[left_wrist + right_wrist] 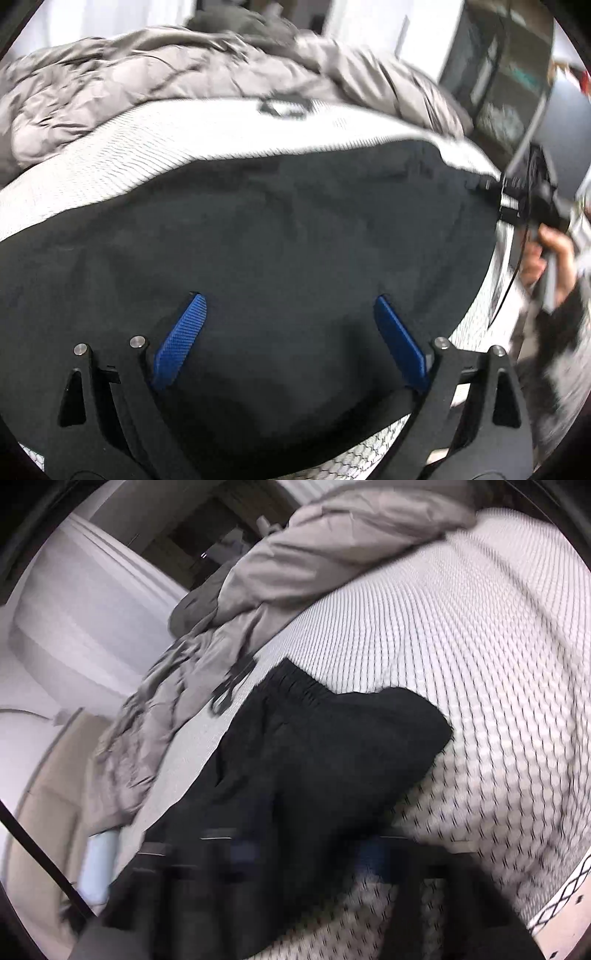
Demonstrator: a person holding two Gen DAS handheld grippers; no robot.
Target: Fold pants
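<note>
While a grey quilt [122, 77] lies bunched along the far left of the bed [155, 147], black pants [280, 229] spread flat across its white patterned cover. The left tongs [290, 339] hover just above the dark cloth, blue pads [183, 339] wide apart and holding nothing. At the right edge, a hand [546, 254] grips the right tongs [491, 184] at the pants' corner; motion blur hides whether they are apart or clamped on the cloth.
</note>
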